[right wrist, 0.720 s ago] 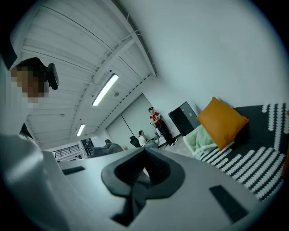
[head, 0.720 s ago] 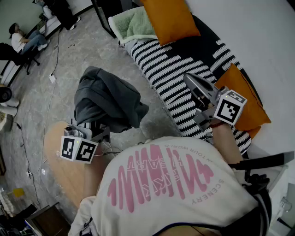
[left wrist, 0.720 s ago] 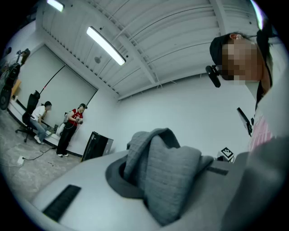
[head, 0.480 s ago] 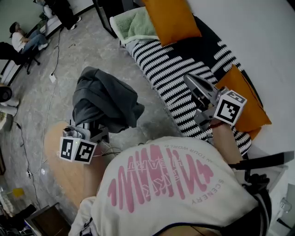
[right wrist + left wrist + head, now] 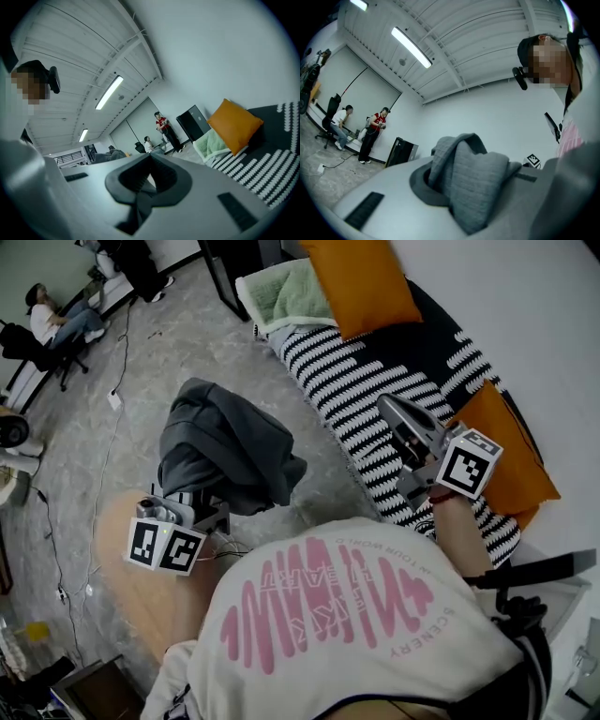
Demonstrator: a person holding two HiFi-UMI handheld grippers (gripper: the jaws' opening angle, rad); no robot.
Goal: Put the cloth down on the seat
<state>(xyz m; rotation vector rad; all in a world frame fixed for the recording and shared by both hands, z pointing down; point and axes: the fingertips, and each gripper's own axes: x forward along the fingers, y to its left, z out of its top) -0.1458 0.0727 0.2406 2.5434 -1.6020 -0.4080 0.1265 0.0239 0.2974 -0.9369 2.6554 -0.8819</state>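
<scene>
A dark grey cloth (image 5: 225, 446) hangs bunched over the grey floor, left of the sofa. My left gripper (image 5: 214, 512) is shut on its near edge; in the left gripper view the cloth (image 5: 473, 183) fills the space between the jaws. The seat is a black-and-white striped sofa (image 5: 361, 390) running from top centre to the right. My right gripper (image 5: 392, 409) is held over the striped seat, apart from the cloth. In the right gripper view its jaws (image 5: 140, 197) meet with nothing between them.
Orange cushions (image 5: 361, 277) (image 5: 511, 451) lean on the sofa back, and a green blanket (image 5: 291, 296) lies at its far end. A round wooden table (image 5: 131, 592) is below my left hand. People sit and stand (image 5: 56, 320) at the far left; cables cross the floor.
The cloth has swayed a little under the left gripper. Both grippers stay about where they were; the view has shifted slightly.
</scene>
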